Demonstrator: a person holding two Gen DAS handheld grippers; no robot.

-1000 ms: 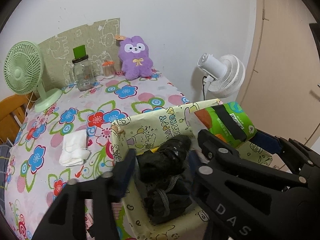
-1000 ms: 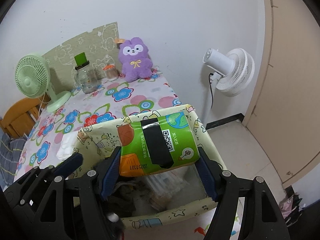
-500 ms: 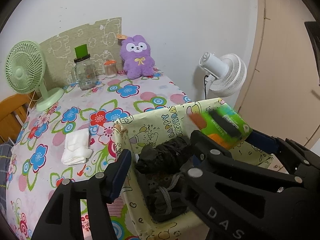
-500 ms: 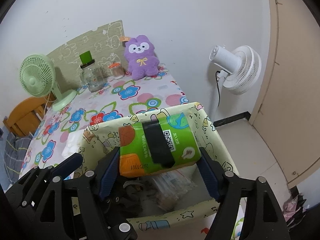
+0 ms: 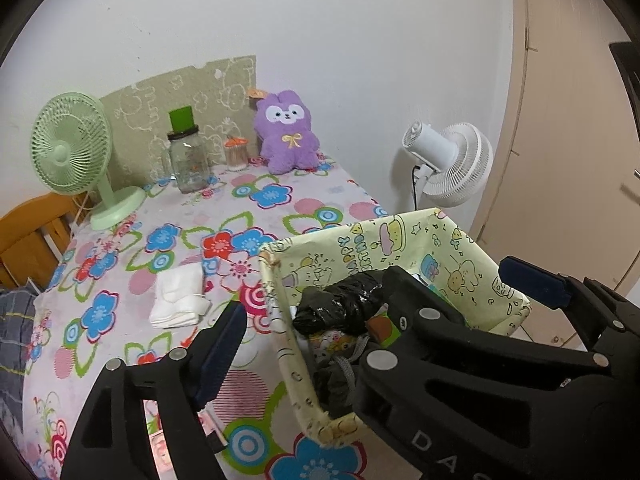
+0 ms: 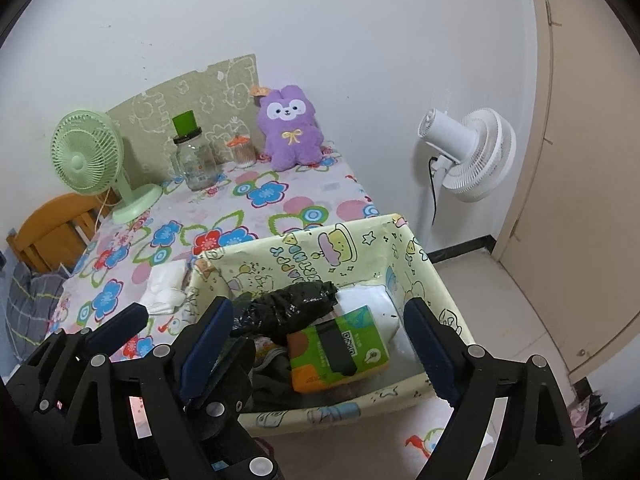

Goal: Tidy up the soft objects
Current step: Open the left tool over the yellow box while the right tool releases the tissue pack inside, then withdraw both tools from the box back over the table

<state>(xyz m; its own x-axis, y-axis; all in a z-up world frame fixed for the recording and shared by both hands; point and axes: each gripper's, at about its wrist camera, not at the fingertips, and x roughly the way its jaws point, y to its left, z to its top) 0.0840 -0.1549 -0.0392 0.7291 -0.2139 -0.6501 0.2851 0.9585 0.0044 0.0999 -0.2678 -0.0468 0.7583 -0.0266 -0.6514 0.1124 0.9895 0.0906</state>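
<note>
1. Both grippers' fingers stand released: the right gripper (image 6: 320,336) has just been opening, its blue pads wide apart above the box (image 6: 424,276) and clear of the green pack (image 6: 340,350) lying below them.
2. Left gripper (image 5: 308,316) has also just been opening; its pads press on nothing, with the black bundle (image 5: 336,306) lying in the box beneath them.
3. "DAS" in raised letters shows on the black plastic body of the left gripper.
4. Lying tilted among the box's contents, the pack is a soft rectangular block, green and orange, with a black band across it and a square code printed beside the band; its small print is too fine to read.
5. Crinkled and glossy, the bundle looks like plastic film rolled into a lump, and it touches the pack's upper left corner.
6. Pale yellow paper with cartoon animals, cakes and stars covers the box; upside-down lettering on its far inner wall seems to read "HAPPY BIRTHDAY".
7. Dark cloth with a grey cord and a white soft pack also lie inside.
8. Outside, on the flowered cloth (image 5: 256,200), a folded white towel (image 5: 178,294) lies left of the box.
9. At the wall sit a fluffy purple plush (image 5: 288,138), a glass jar (image 5: 188,160) and a green fan (image 5: 76,152).
</note>
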